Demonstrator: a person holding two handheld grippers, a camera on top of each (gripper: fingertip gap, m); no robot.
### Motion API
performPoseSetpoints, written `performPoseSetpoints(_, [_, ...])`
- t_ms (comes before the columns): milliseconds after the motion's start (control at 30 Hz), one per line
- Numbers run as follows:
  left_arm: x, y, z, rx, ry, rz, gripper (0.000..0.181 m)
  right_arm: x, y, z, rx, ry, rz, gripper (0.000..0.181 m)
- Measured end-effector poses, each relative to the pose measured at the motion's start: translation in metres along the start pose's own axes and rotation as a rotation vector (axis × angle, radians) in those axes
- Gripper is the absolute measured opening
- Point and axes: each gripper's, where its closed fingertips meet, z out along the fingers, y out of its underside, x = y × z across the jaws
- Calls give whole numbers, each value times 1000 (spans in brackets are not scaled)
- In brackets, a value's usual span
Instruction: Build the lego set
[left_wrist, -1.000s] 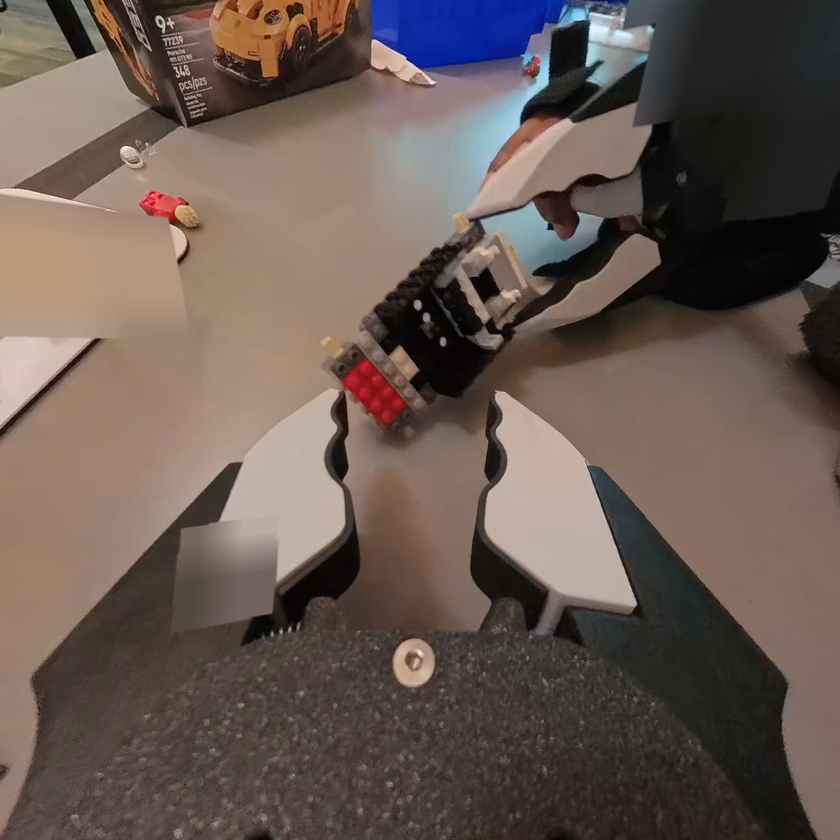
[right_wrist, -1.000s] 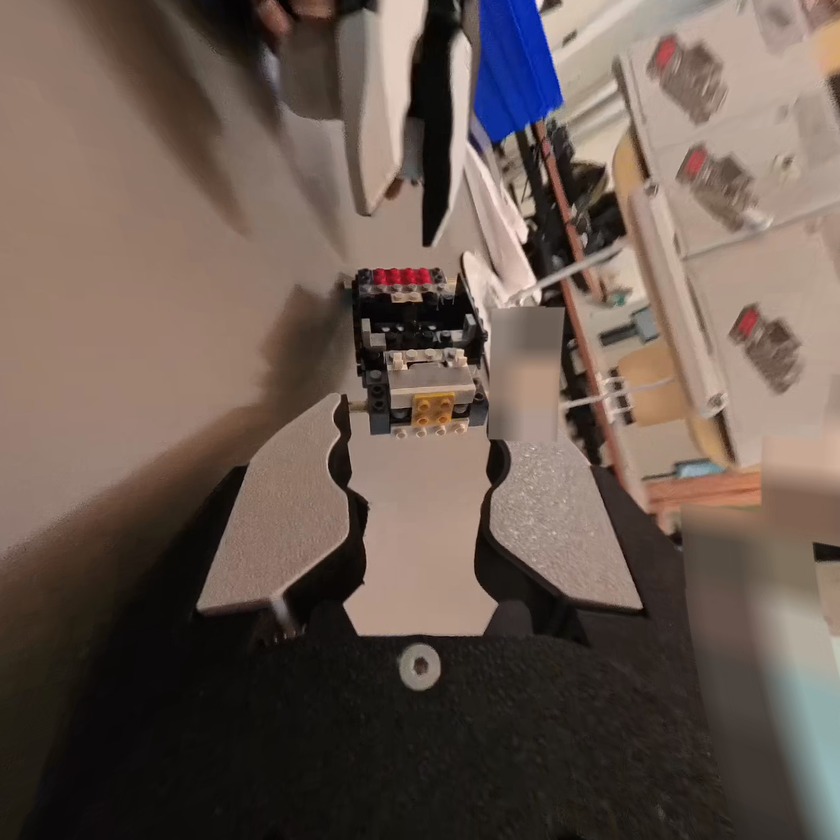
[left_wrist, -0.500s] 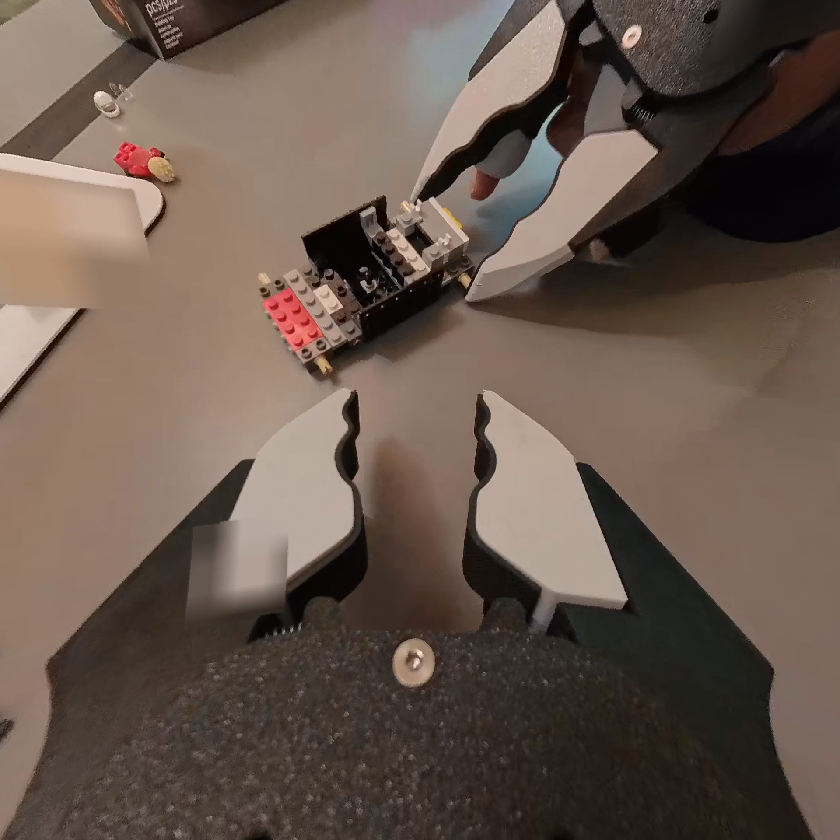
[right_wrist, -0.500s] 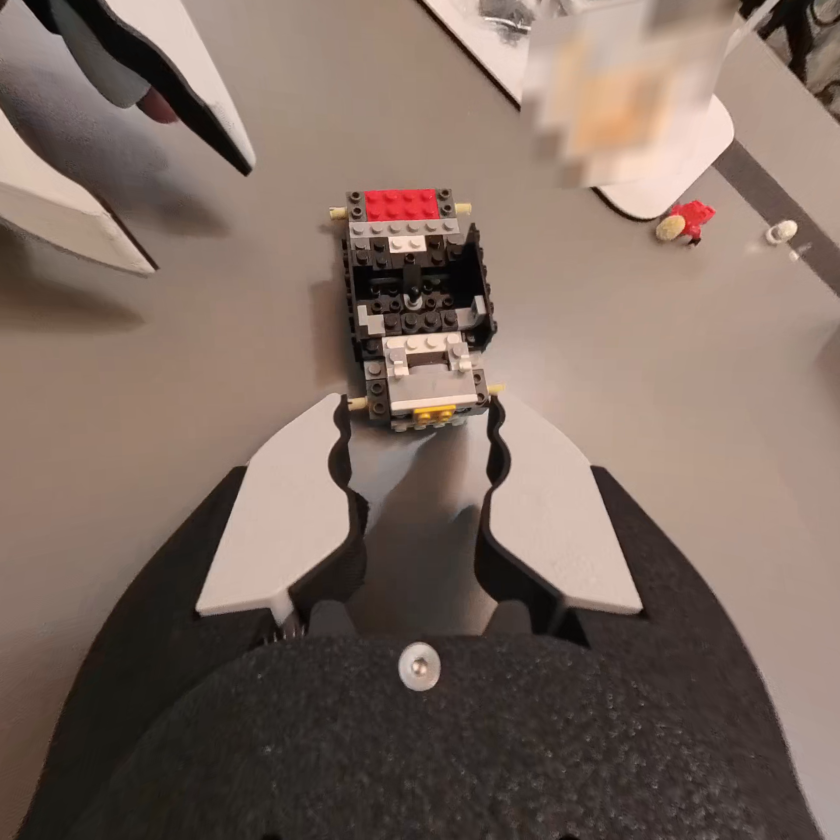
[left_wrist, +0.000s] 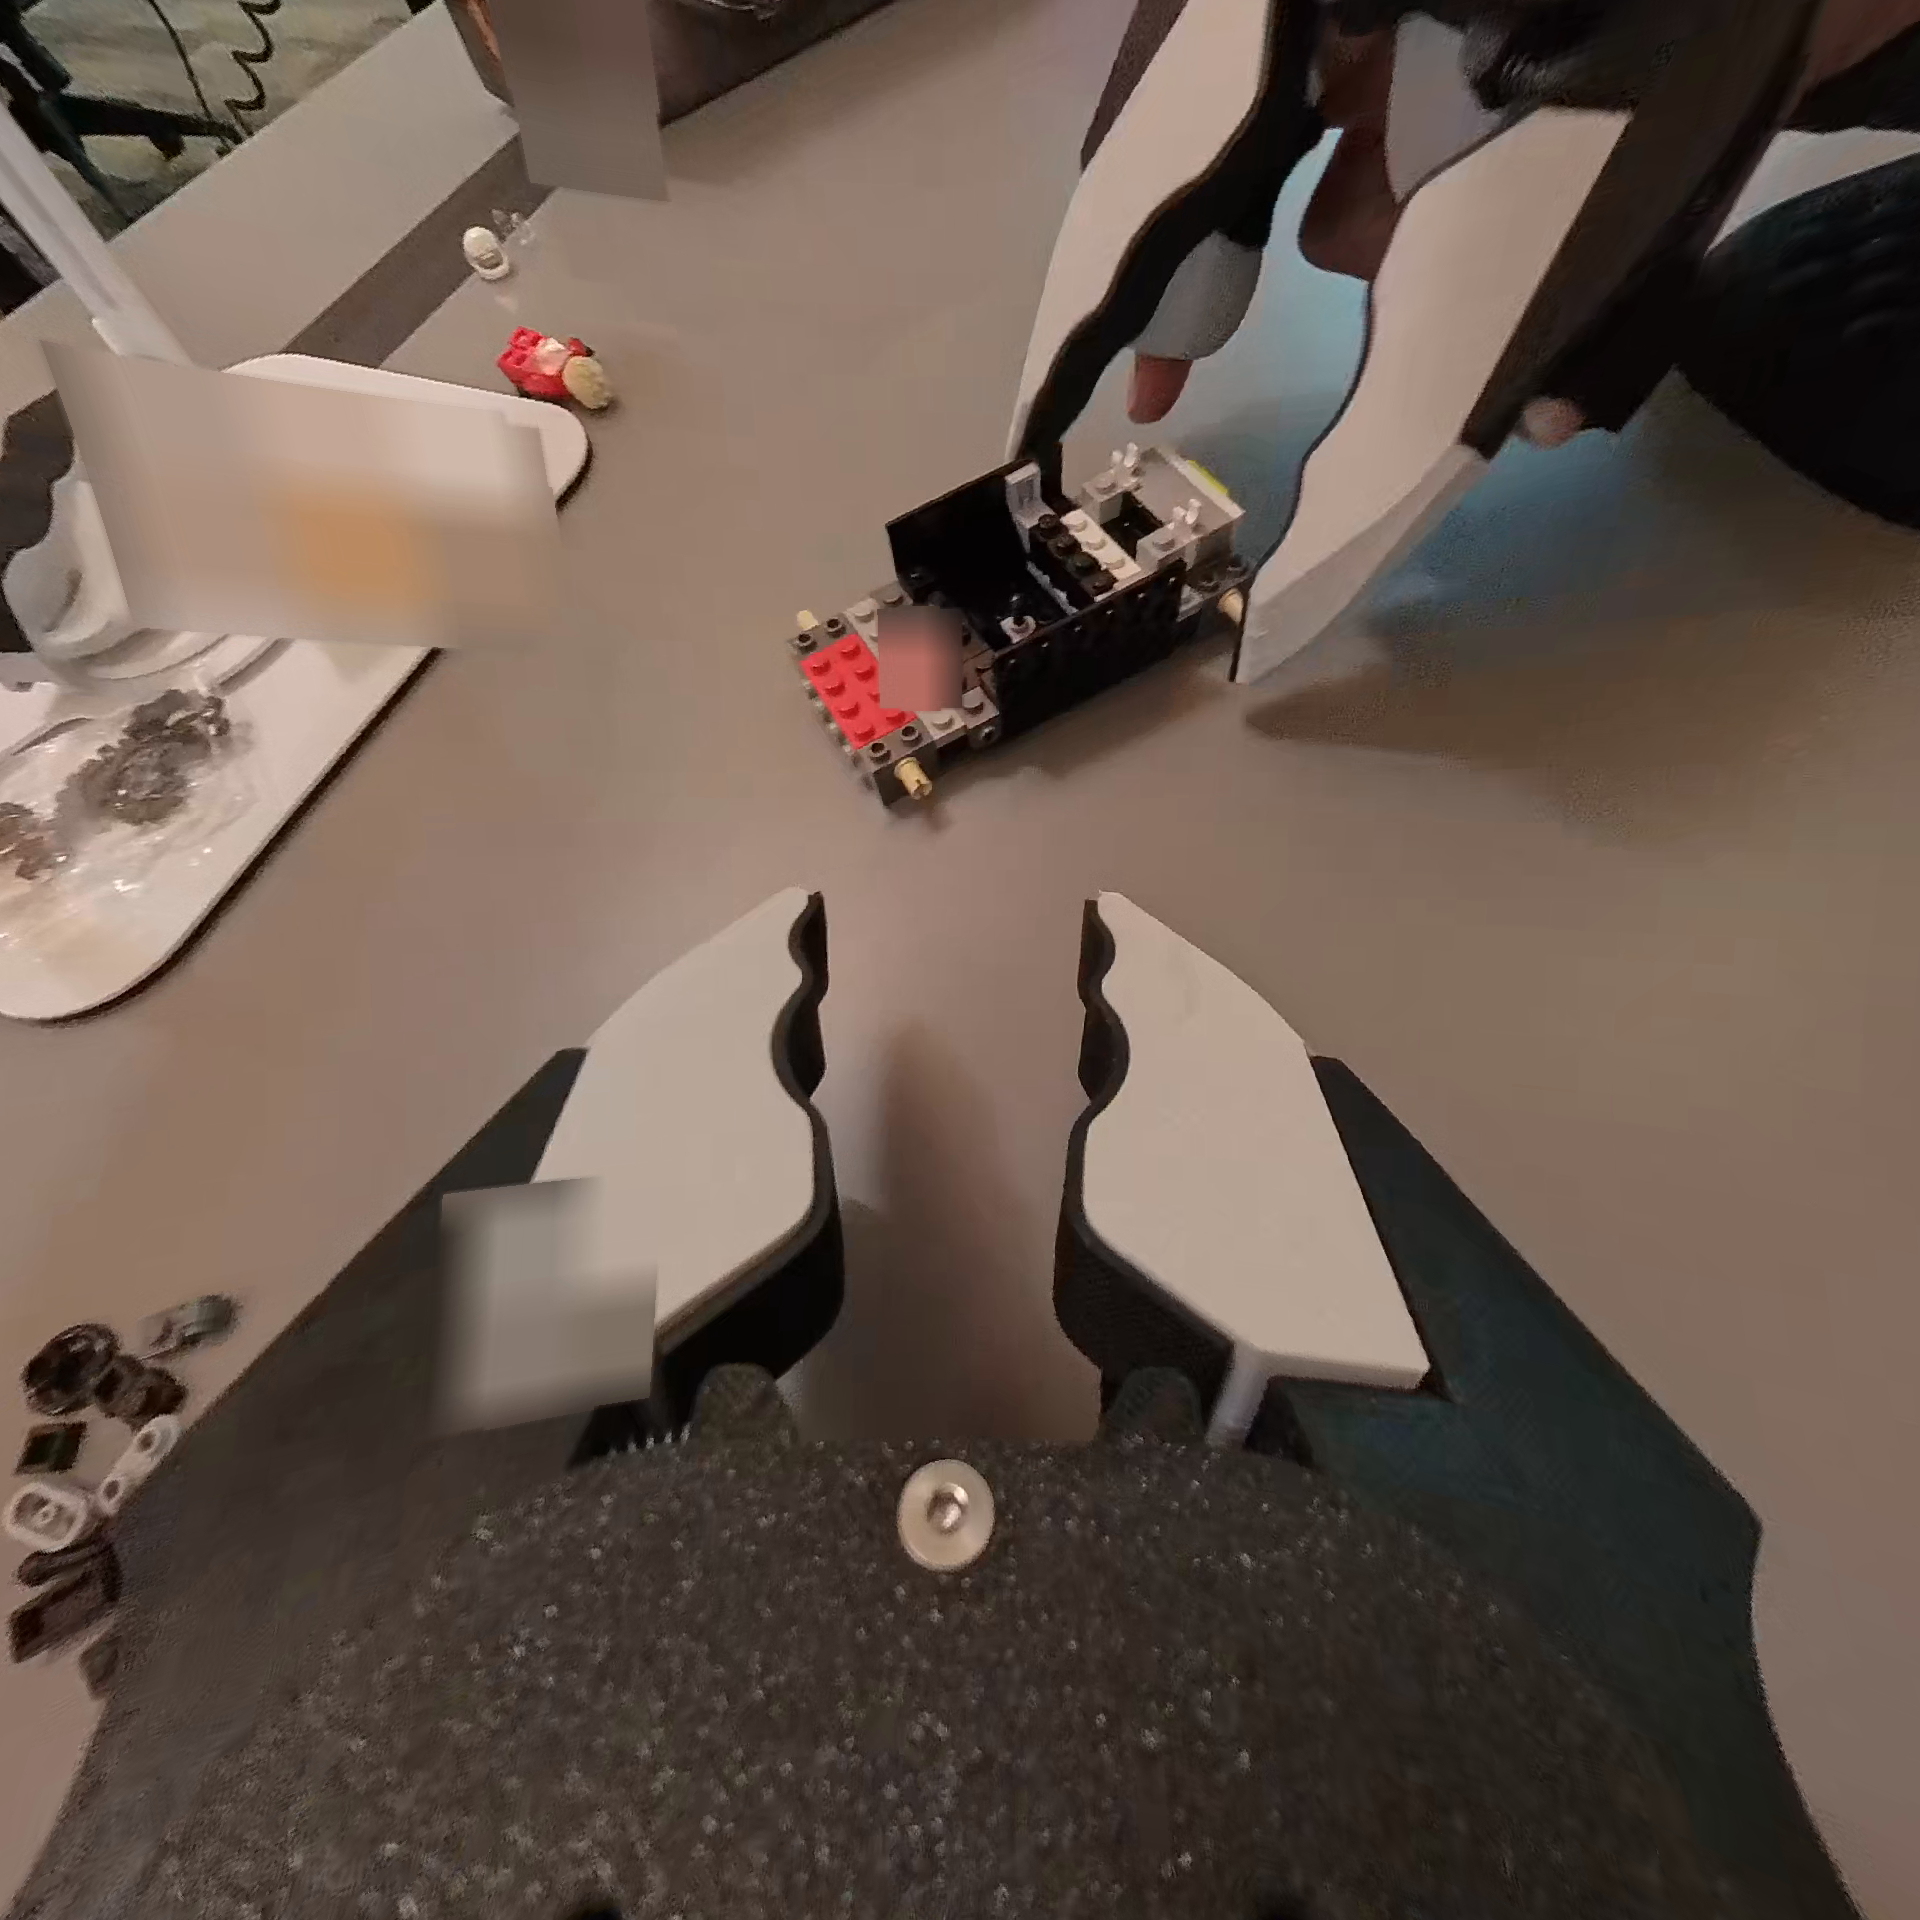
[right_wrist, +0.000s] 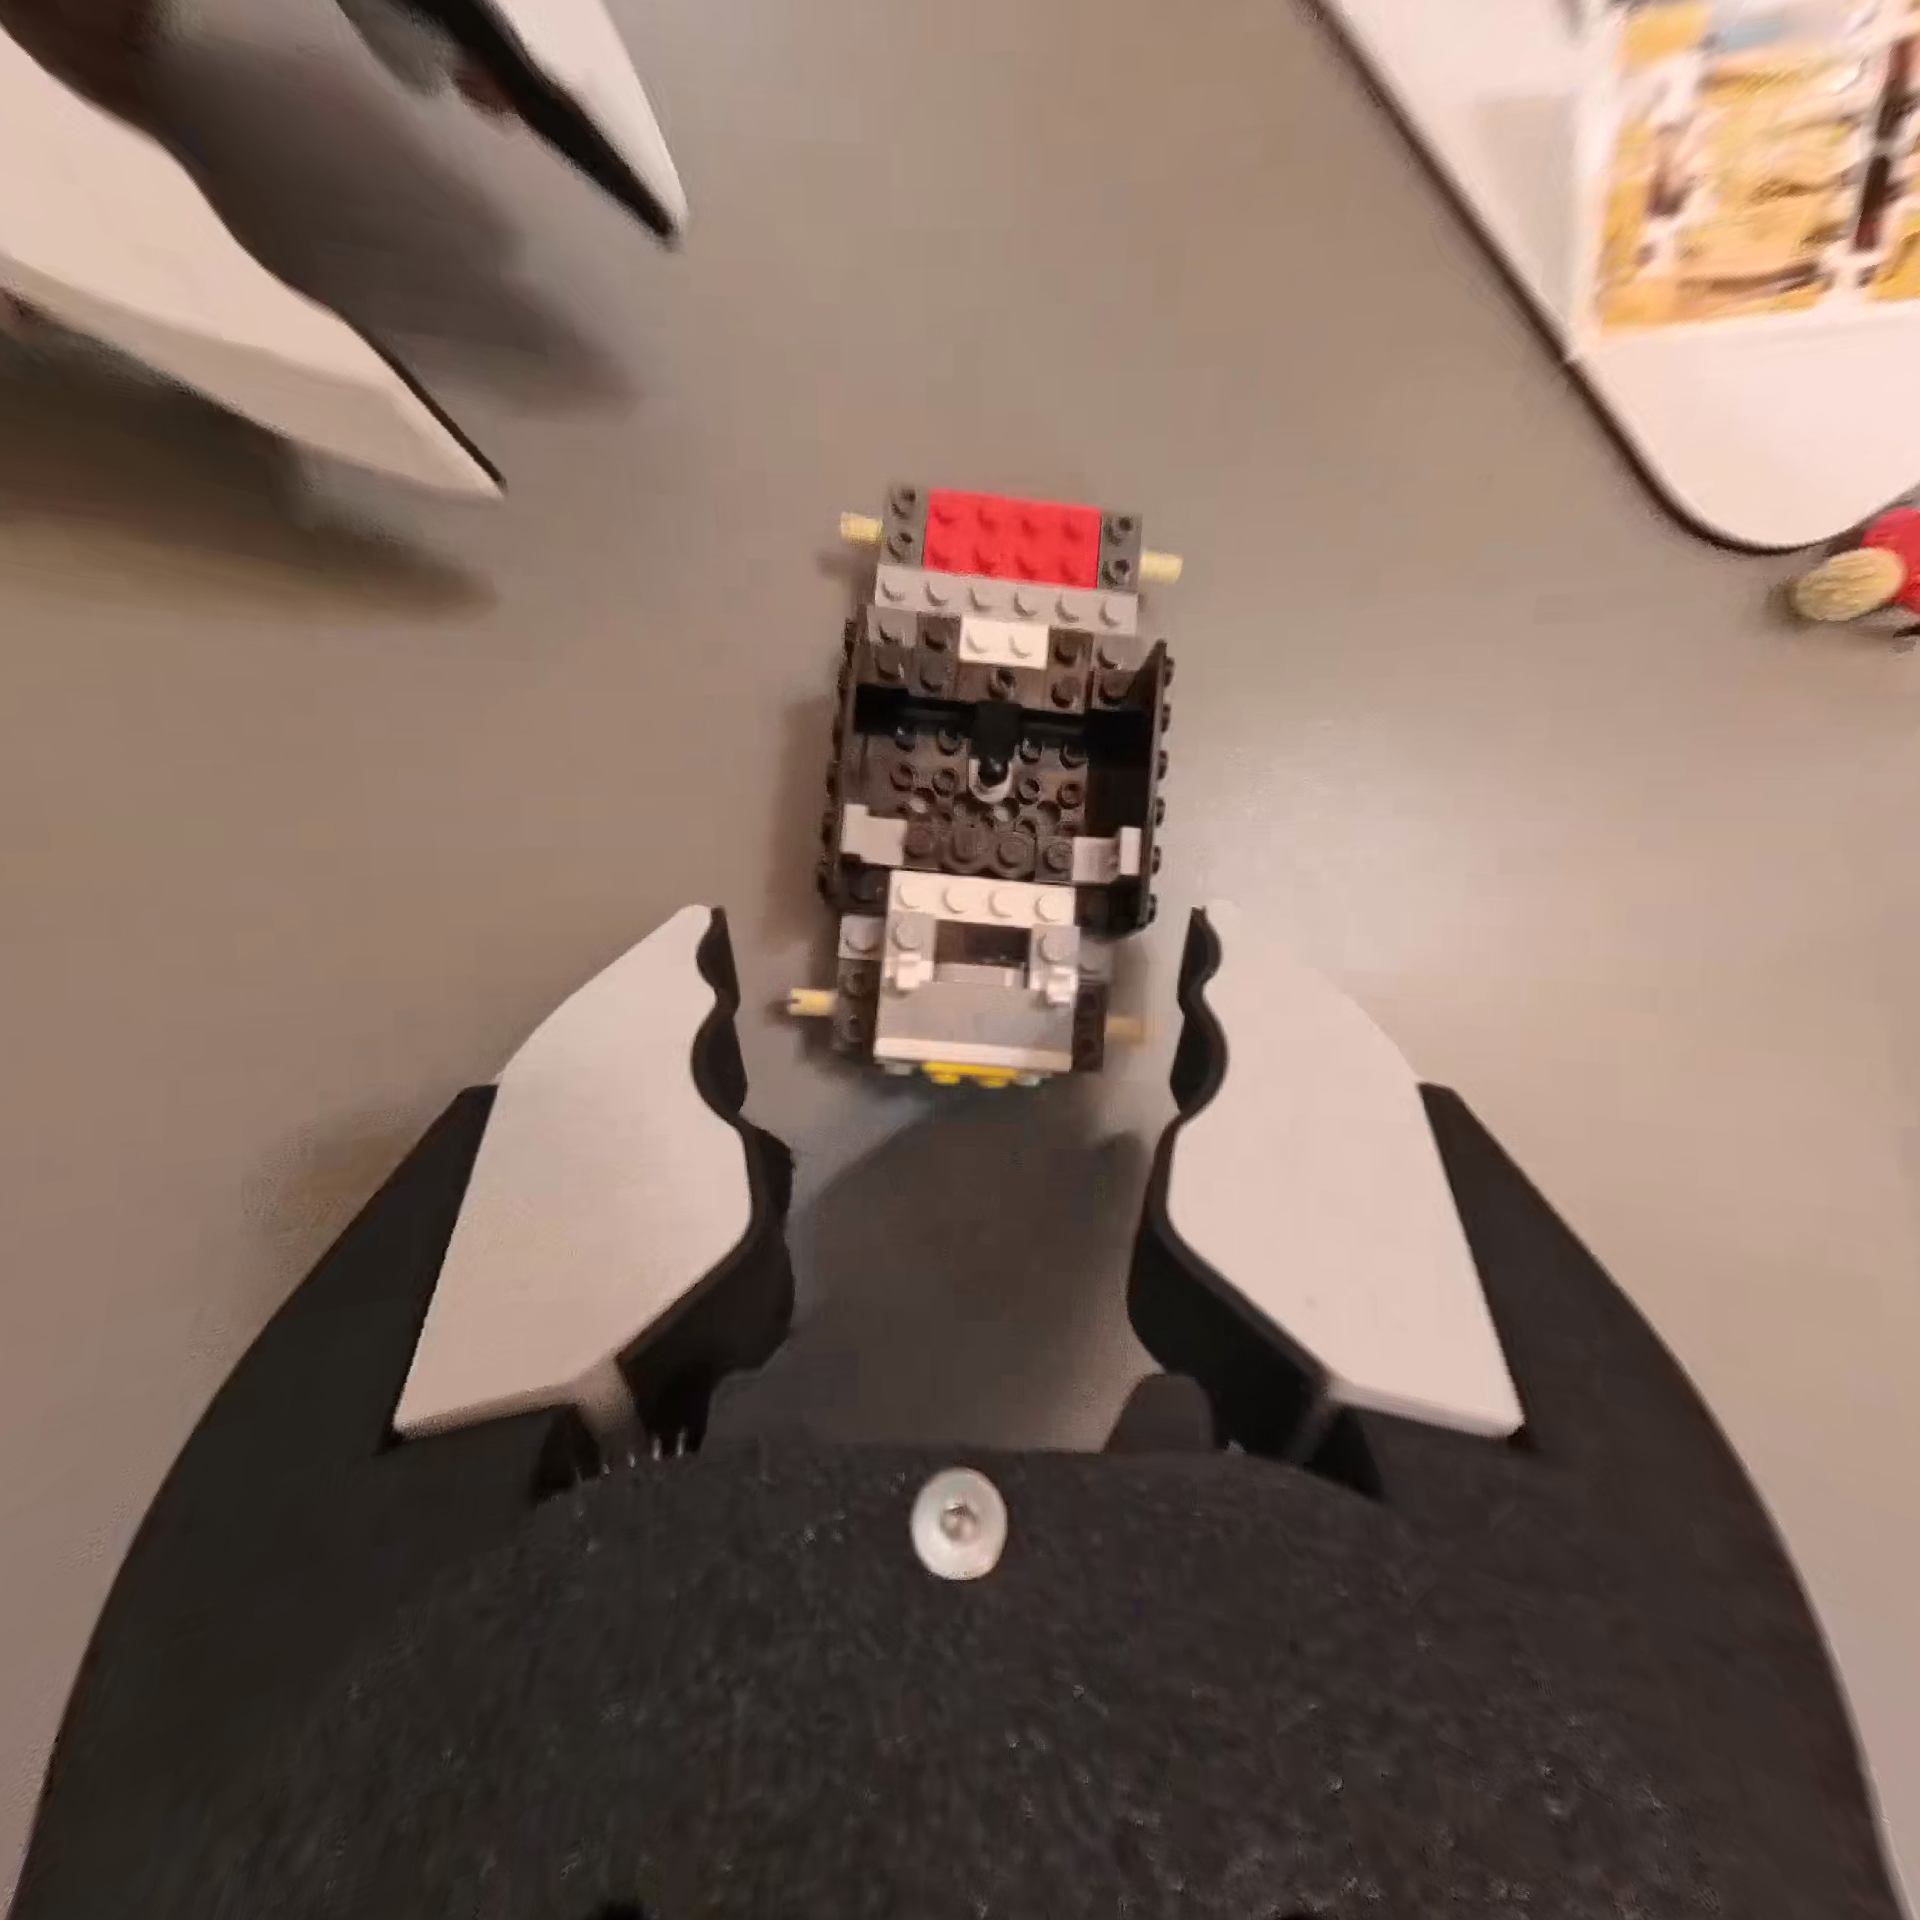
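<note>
The partly built lego car chassis (left_wrist: 1023, 613), black and grey with a red plate at one end and a yellow bit at the other, lies flat on the grey table (left_wrist: 1455, 987). In the right wrist view the chassis (right_wrist: 997, 790) sits straight ahead. My right gripper (right_wrist: 956, 920) is open, its fingers on either side of the grey and yellow end, not touching it. It also shows in the left wrist view (left_wrist: 1138, 561), with a hand behind it. My left gripper (left_wrist: 951, 914) is open and empty, a short way back from the red end. It shows blurred in the right wrist view (right_wrist: 577, 353).
A white tray (left_wrist: 312, 748) with bags of pieces lies at the left. A small red piece with a tan wheel (left_wrist: 551, 364) and a small white piece (left_wrist: 485, 249) lie behind it. Several loose small parts (left_wrist: 83, 1455) lie at the lower left. A booklet (right_wrist: 1756, 156) lies on the tray.
The right gripper brought the chassis down from a tilted hold in the air onto the table, then opened wider and let it go. The left gripper drew back.
</note>
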Motion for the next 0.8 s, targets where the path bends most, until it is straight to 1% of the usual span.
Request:
performPoseSetpoints(67, [-4,3,-1,-4,-17,4,45,2,3,8,-58,-39,-99,69])
performPoseSetpoints(100, [-6,5,-2,-6,-23,5,45,3,0,9,-56,-71,-172,63])
performPoseSetpoints(133, [-9,6,-3,-7,-30,8,44,4,-2,10,-56,-111,-266,62])
performPoseSetpoints(200, [-12,6,-5,4,-32,13,43,-3,-6,12,-49,-242,-447,61])
performPoseSetpoints(267, [-8,1,-9,41,7,46,42,-13,-8,14,-61,-365,-610,61])
performPoseSetpoints(333, [5,-10,-18,139,93,91,38,-19,-11,16,-96,-428,-756,61])
performPoseSetpoints(367, [8,-14,-21,170,113,96,37,-20,-12,17,-126,-446,-838,61])
performPoseSetpoints(433, [7,-11,-21,160,119,88,40,-23,-15,20,-191,-474,-991,61])
performPoseSetpoints(500, [6,-4,-17,121,132,66,45,-25,-20,23,-235,-493,-1109,64])
performPoseSetpoints(567, [11,2,-12,59,164,48,53,-23,-26,28,-262,-470,-1142,77])
performPoseSetpoints(633, [21,6,-10,12,205,38,59,-22,-32,27,-228,-449,-1104,81])
performPoseSetpoints(700, [26,8,-12,-16,214,37,64,-20,-38,21,-153,-425,-1009,80])
performPoseSetpoints(800, [31,9,-13,-77,198,30,72,-16,-40,10,-4,-371,-816,73])
